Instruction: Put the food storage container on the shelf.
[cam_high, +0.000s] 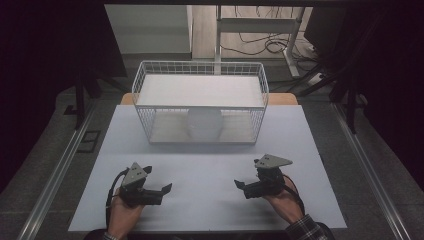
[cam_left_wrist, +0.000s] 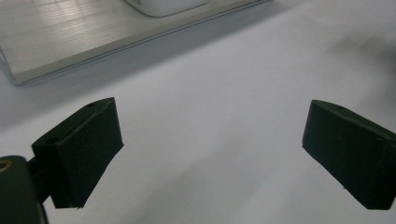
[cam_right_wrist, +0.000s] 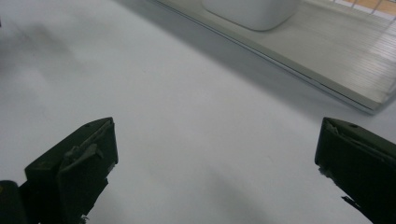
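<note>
white bowl (cam_high: 204, 124), unlabelled, under rack (cam_high: 200, 107)

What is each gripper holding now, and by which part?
Nothing. The left gripper and the right gripper are both open above the bare white table.

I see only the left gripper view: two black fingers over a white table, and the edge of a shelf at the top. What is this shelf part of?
Observer: A white wire rack with two shelves, standing at the far middle of the table.
Operator: Is anything on the lower shelf?
Observer: Yes, one white rounded container, near its middle.
Operator: Where is the other gripper?
Observer: The right gripper is near the table's front right, open, pointing toward the left gripper, which is also open.
</note>
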